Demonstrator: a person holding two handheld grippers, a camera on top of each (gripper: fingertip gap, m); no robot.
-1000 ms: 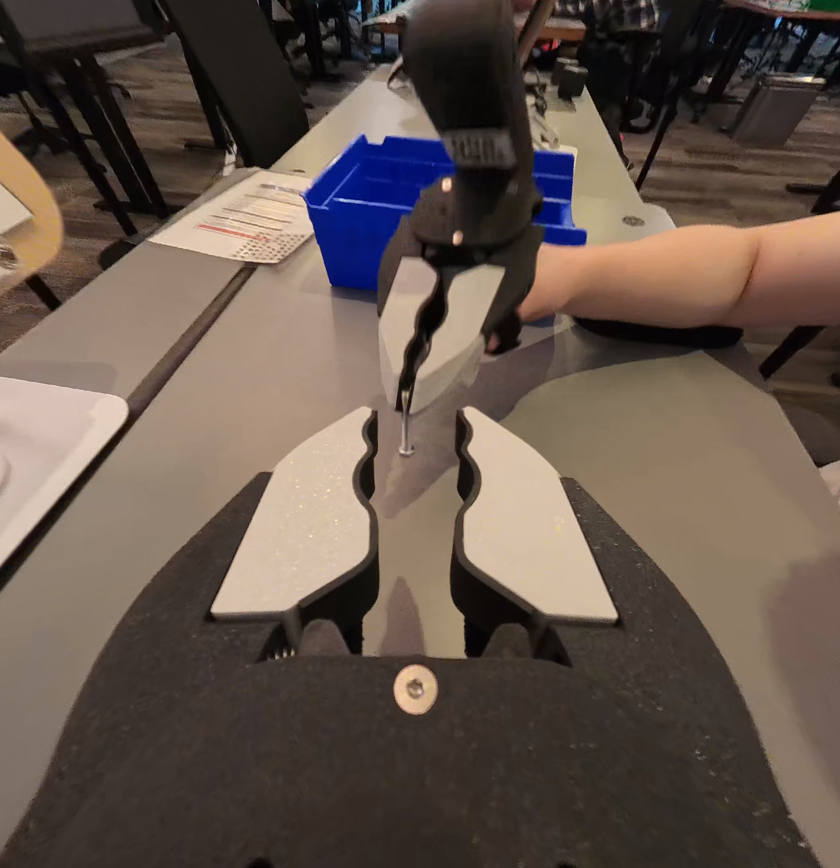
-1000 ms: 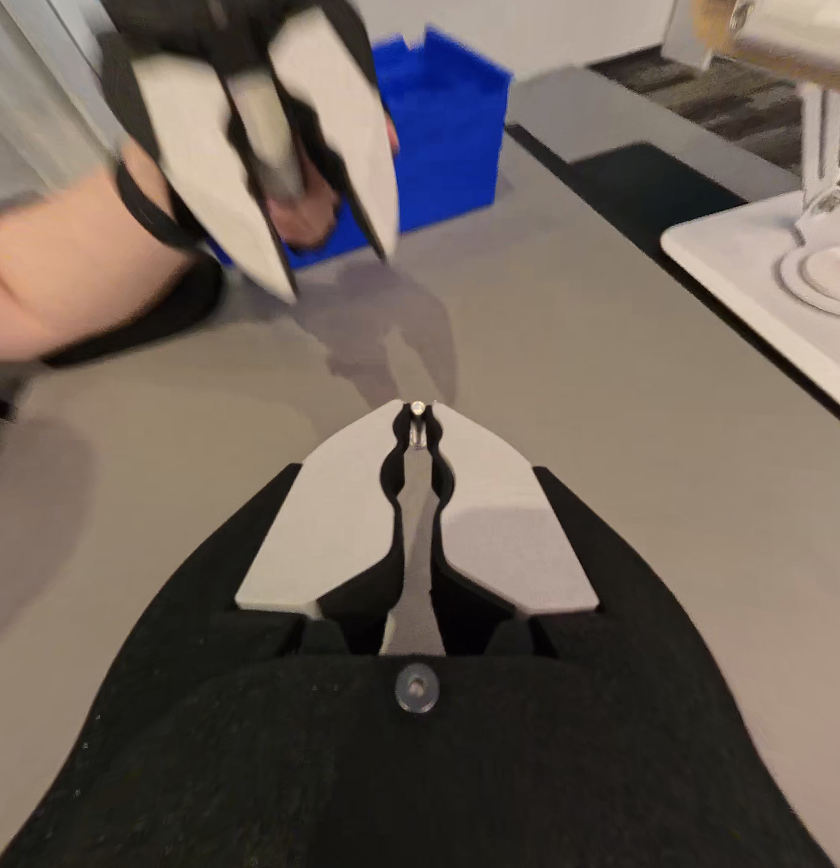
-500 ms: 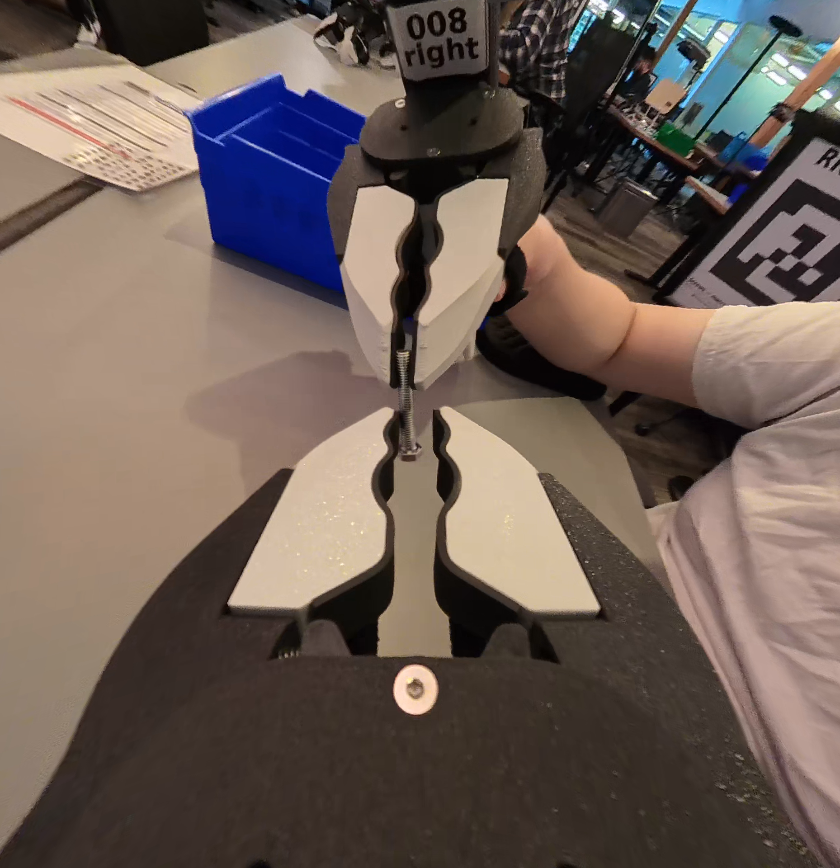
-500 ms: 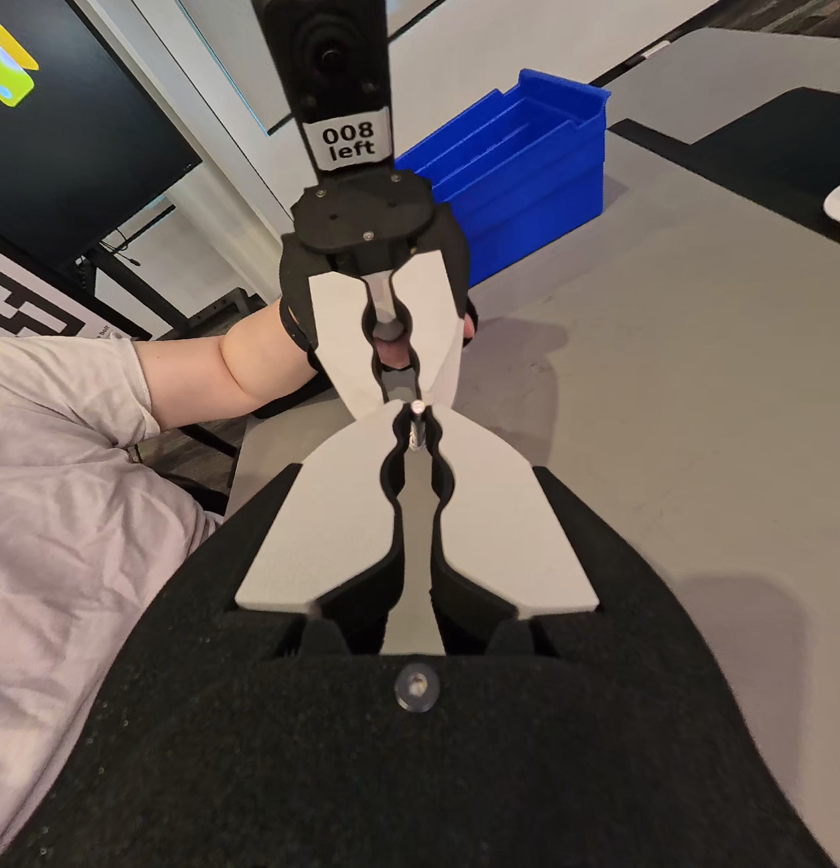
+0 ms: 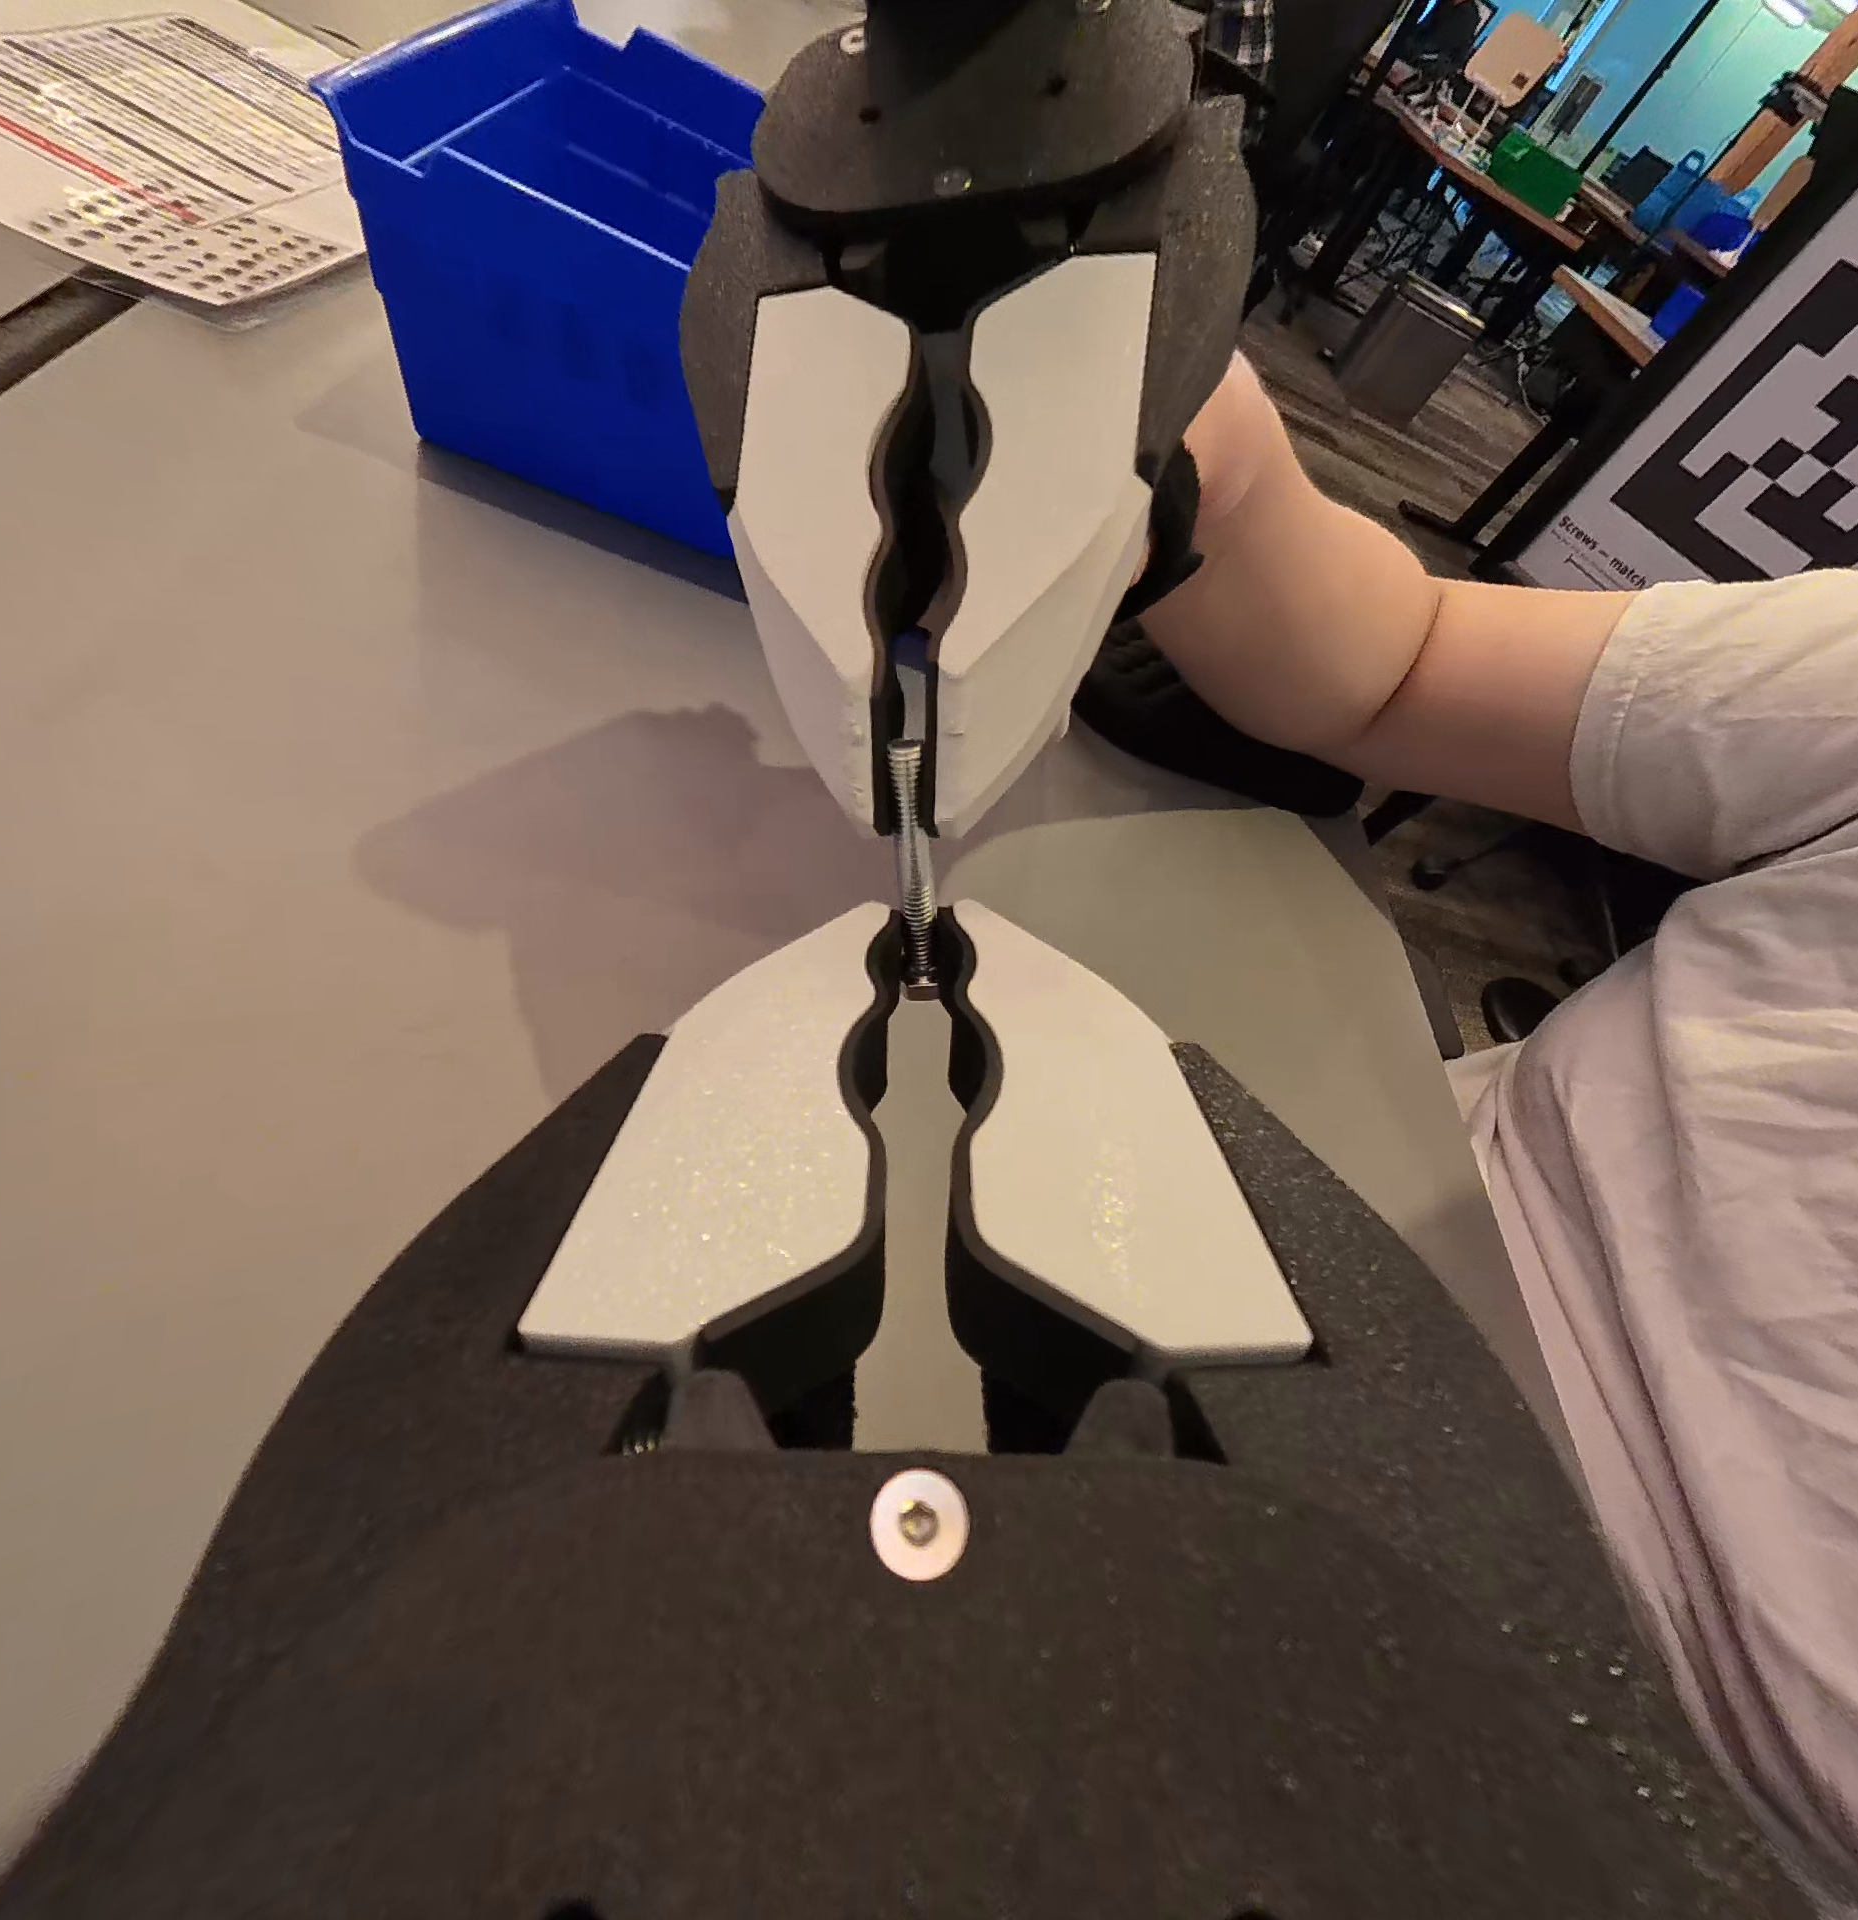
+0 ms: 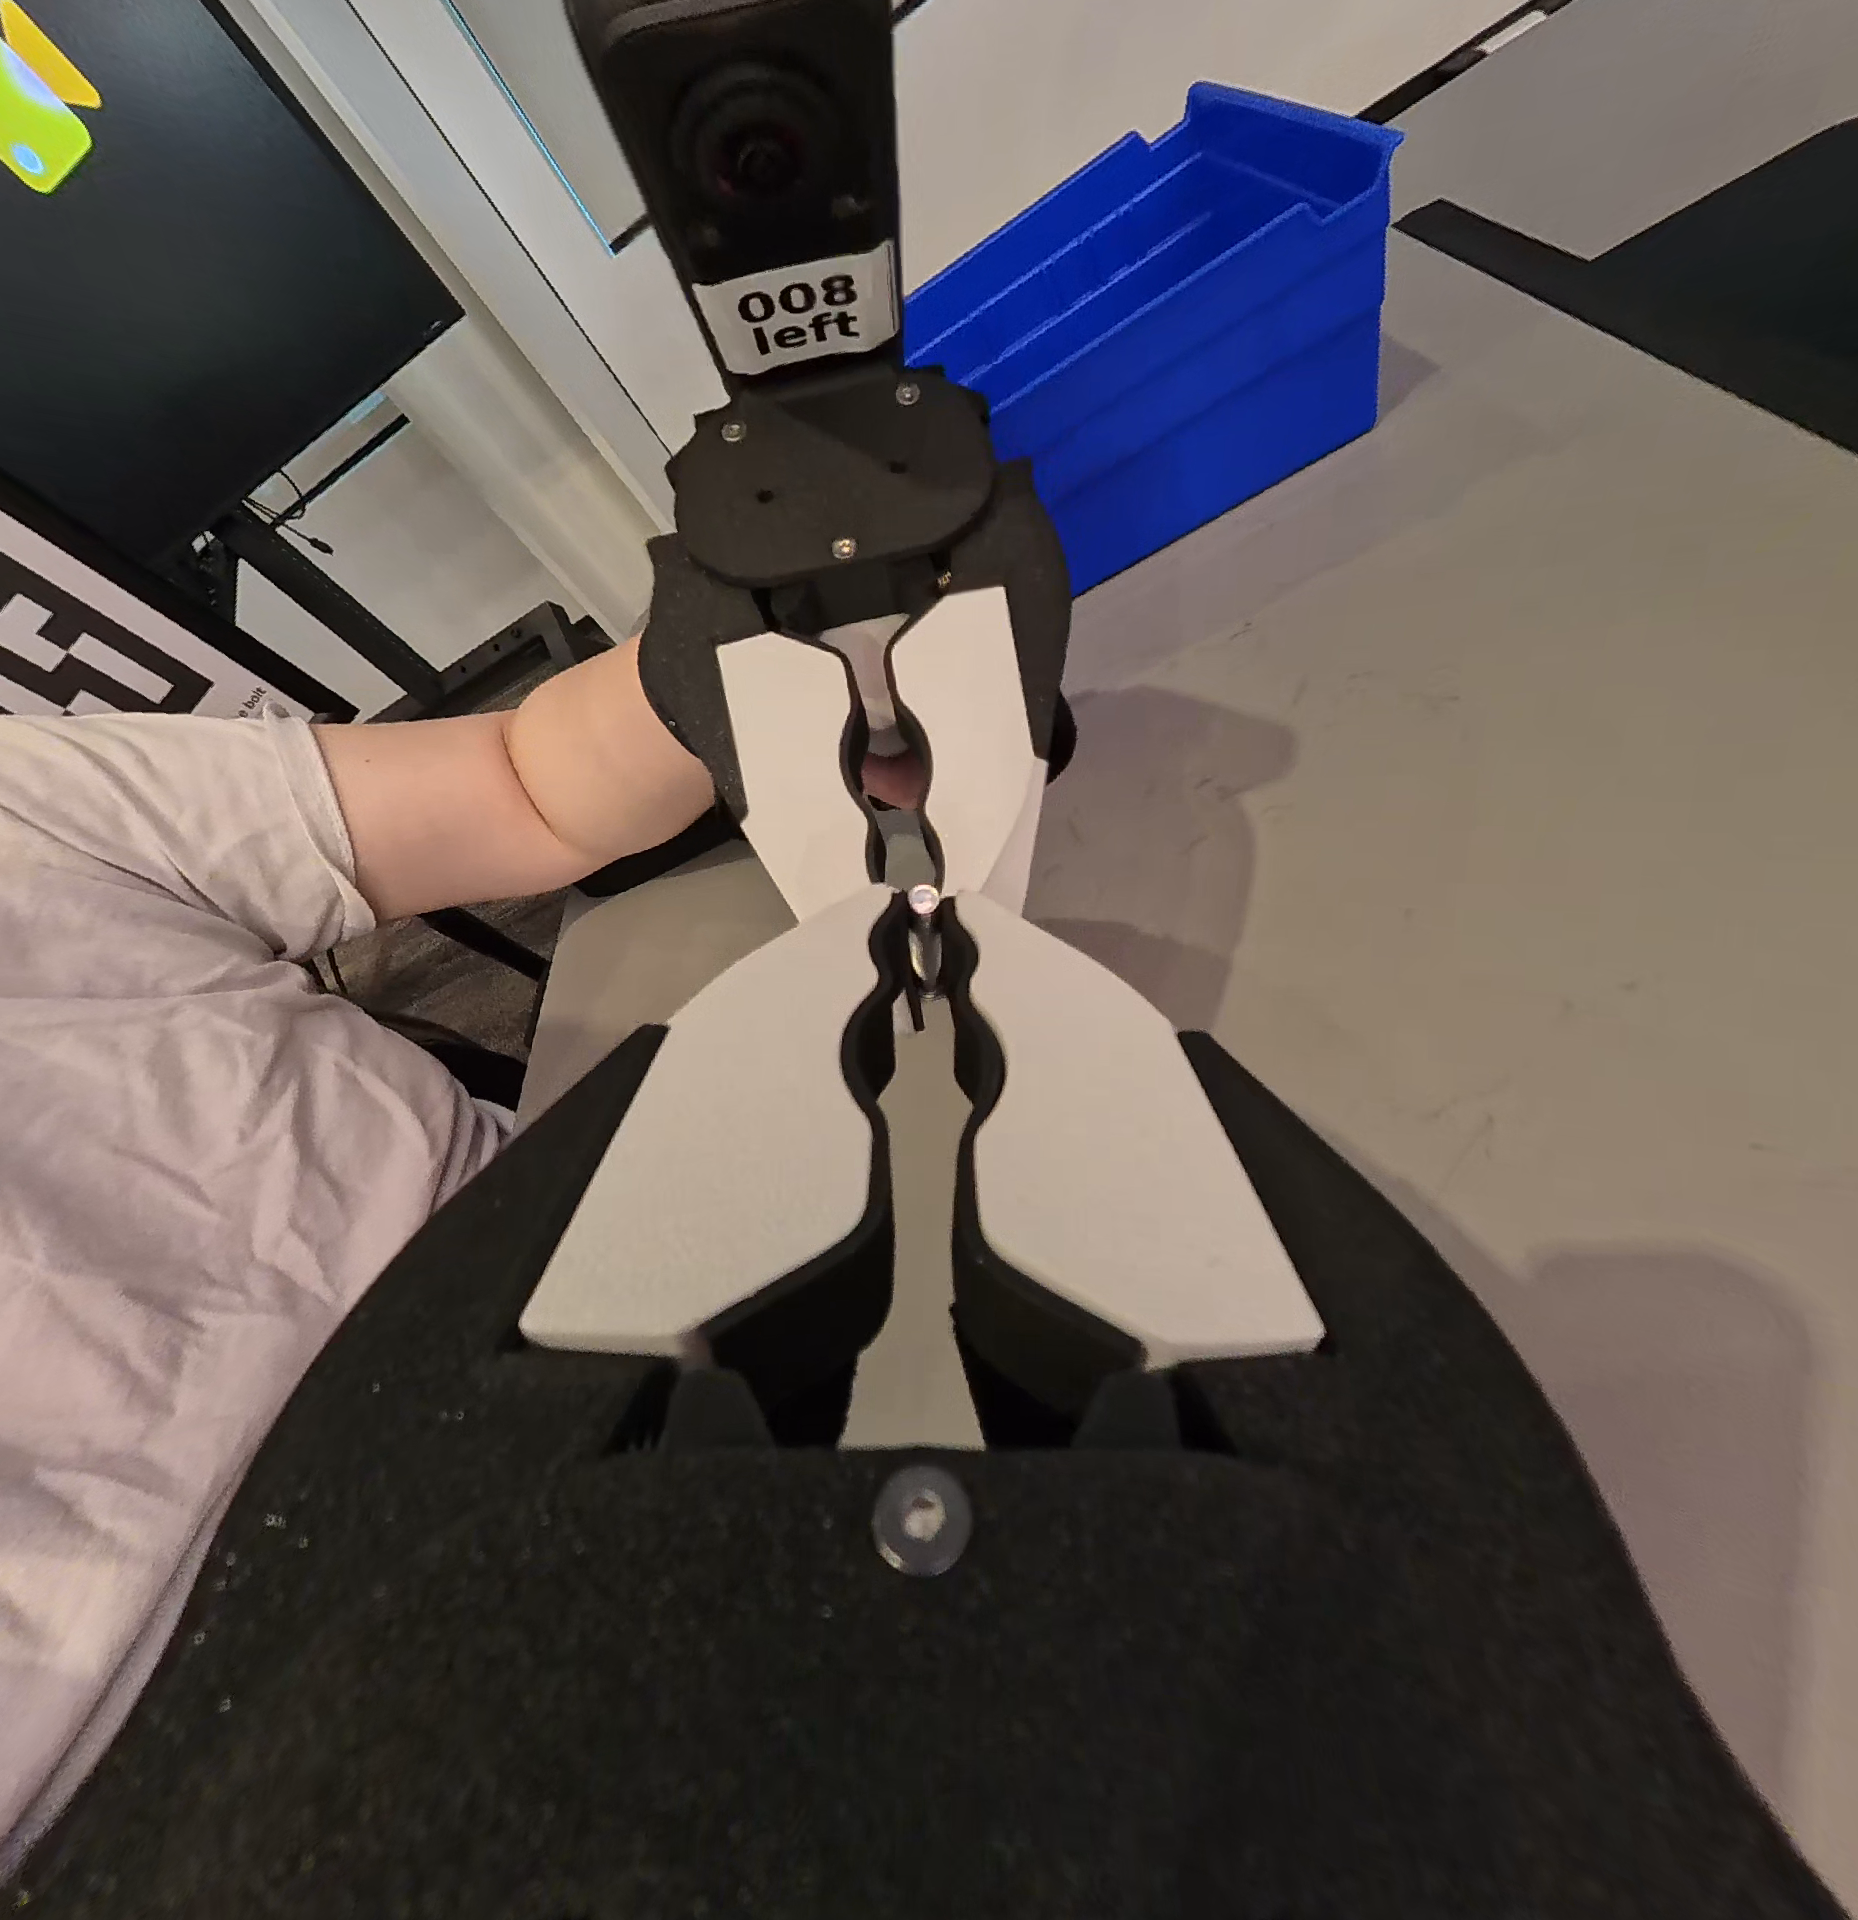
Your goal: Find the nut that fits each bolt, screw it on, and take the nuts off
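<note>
A thin threaded bolt point(image 5: 912, 852) spans the gap between my two grippers, above the grey table point(image 5: 229, 831). My right gripper point(image 5: 909, 826) comes in from the far side and is shut on the bolt's upper threads. My left gripper point(image 5: 921, 914) has its jaws closed around the bolt's lower end, where a small hex piece point(image 5: 920, 982) sits in the first notch. I cannot tell if that piece is a nut or the head. In the right wrist view my right gripper point(image 6: 921, 906) holds the bolt point(image 6: 925, 951) end-on, tip to tip with the left gripper point(image 6: 909, 883).
A blue bin point(image 5: 551, 312) stands on the table behind the grippers, also in the right wrist view point(image 6: 1195, 343). A printed sheet point(image 5: 146, 166) lies at the far left. A marker board point(image 5: 1756, 416) stands off the table's right edge. The person's arms point(image 5: 1372, 644) reach in. Only a small space, under 4 cm, lies between the two pairs of fingers.
The left gripper's jaws have narrowed from wide open to closed around the bolt's hex end. Both grippers swung round to face each other, and the right gripper kept hold of the bolt.
</note>
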